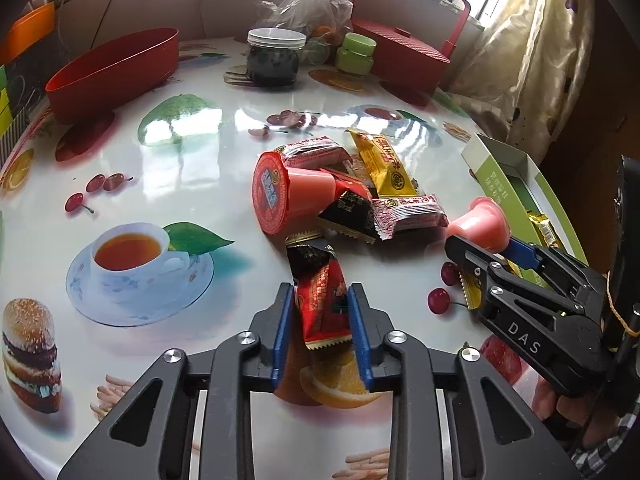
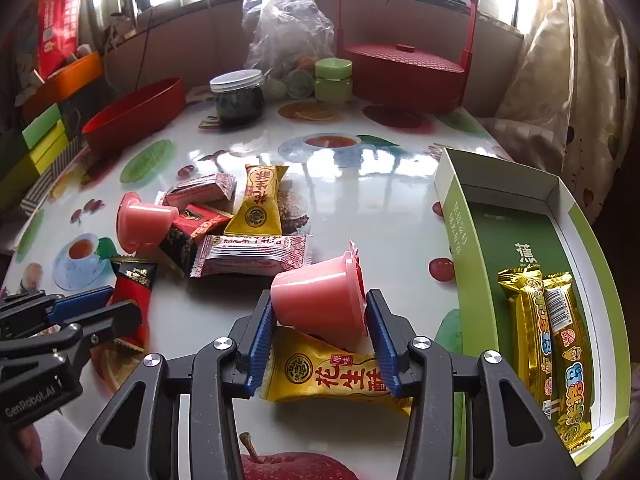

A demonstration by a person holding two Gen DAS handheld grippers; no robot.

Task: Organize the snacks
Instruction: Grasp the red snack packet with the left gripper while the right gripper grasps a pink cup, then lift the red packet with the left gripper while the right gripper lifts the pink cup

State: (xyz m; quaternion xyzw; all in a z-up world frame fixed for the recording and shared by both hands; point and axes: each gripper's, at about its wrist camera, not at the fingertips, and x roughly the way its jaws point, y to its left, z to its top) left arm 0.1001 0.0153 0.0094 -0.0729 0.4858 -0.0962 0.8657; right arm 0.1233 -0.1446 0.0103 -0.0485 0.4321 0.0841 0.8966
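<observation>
Left wrist view: left gripper (image 1: 320, 320) clamped on red-black packet (image 1: 320, 300), packet's long axis running fwd along the fingers

Right wrist view: right gripper (image 2: 320, 332) pinching pink jelly cup (image 2: 320, 296), cup on its side, lid twd the right

Target, likely: green box (image 2: 464, 216) w/ two gold bars (image 2: 548, 340), just right of cup; right hand nearer

Pile: remaining snacks (image 2: 224, 224) mid-table
</observation>
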